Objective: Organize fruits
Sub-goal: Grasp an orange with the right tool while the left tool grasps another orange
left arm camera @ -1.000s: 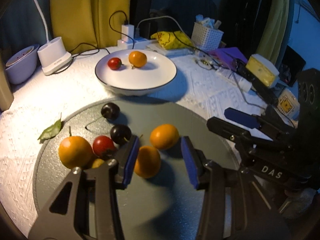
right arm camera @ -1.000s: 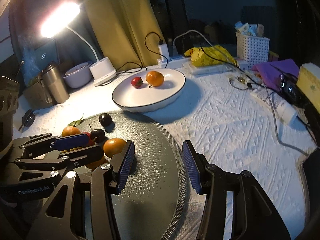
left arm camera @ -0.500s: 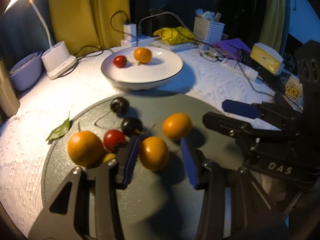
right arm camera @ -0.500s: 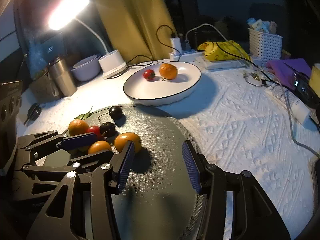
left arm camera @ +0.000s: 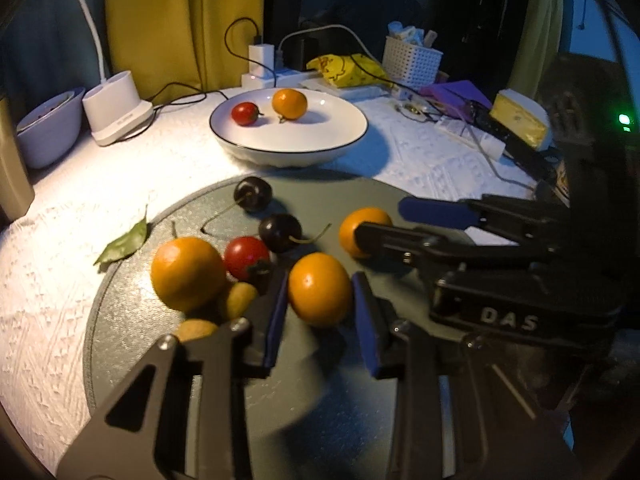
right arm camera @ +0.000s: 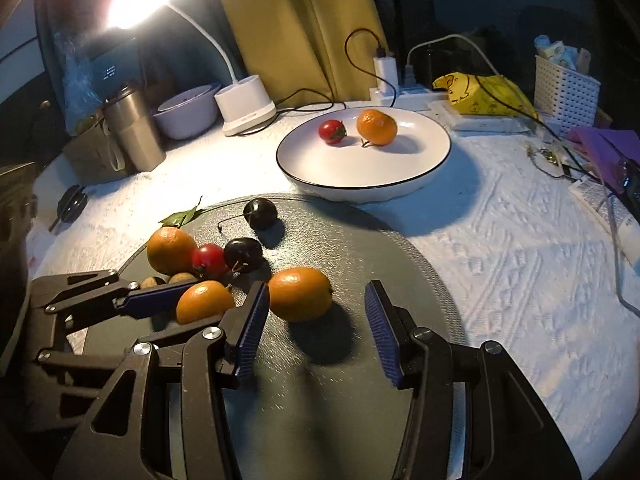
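Note:
On the round grey mat (left arm camera: 224, 420) lie several fruits: a large orange (left arm camera: 188, 272), a red tomato (left arm camera: 246, 258), two dark cherries (left arm camera: 280, 232) and small yellowish fruits (left arm camera: 240, 300). My left gripper (left arm camera: 318, 280) is closing, and both blue pads touch a small orange (left arm camera: 320, 288) between them. My right gripper (right arm camera: 316, 292) stands open. Another small orange (right arm camera: 300, 294) lies on the mat between its tips, close to the left pad. Behind the mat, a white plate (left arm camera: 288, 152) holds a tomato (left arm camera: 245, 113) and an orange (left arm camera: 289, 104).
A green leaf (left arm camera: 124, 242) lies at the mat's left edge. A lamp base (left arm camera: 118, 108), pale bowl (left arm camera: 46, 128) and steel tumbler (right arm camera: 134, 132) stand at the back left. Cables, a power strip, a white basket (left arm camera: 412, 58) and a yellow block (left arm camera: 520, 120) crowd the back right.
Both grippers have moved forward over the mat toward the fruit. The left jaws have narrowed onto the small orange. The right jaws kept their width and now flank the other small orange.

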Demonstrator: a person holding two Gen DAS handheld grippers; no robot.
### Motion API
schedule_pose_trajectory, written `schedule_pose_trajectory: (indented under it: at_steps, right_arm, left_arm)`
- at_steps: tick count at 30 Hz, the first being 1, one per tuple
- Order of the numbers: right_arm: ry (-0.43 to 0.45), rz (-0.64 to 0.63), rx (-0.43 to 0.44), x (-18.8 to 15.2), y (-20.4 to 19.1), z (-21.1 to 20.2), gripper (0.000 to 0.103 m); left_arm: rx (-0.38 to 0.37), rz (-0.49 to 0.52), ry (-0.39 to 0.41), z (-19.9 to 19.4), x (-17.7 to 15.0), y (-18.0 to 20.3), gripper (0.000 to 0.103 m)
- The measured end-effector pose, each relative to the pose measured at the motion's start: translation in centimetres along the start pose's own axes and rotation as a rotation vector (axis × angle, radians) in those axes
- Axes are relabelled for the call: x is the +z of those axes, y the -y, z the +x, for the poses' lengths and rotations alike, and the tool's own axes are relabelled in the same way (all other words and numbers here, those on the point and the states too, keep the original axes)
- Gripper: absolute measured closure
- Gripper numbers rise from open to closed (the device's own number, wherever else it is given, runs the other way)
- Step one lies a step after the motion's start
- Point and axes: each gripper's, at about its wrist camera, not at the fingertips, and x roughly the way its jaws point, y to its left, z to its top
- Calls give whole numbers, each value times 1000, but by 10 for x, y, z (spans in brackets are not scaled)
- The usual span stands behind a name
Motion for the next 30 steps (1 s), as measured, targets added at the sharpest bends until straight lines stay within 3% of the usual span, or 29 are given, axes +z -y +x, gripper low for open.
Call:
schedule_pose_trajectory:
  at_steps: [9, 12, 14, 30]
  right_arm:
    - [-59, -9, -12, 2, -9, 17, 51]
    - [-65, -17, -14, 3, -11, 20, 62]
    - [-66, -23, -20, 5, -13, 21, 62]
    - [-6, -40, -50, 31, -13, 5, 62]
  left_arm:
    - [-6, -23, 35, -14, 3, -18, 70]
    - [-9, -25, 47, -17, 5, -21, 70]
    - [-10, -25, 53, -18, 8, -24, 70]
    - [-9, 8, 104, -25, 39, -32, 70]
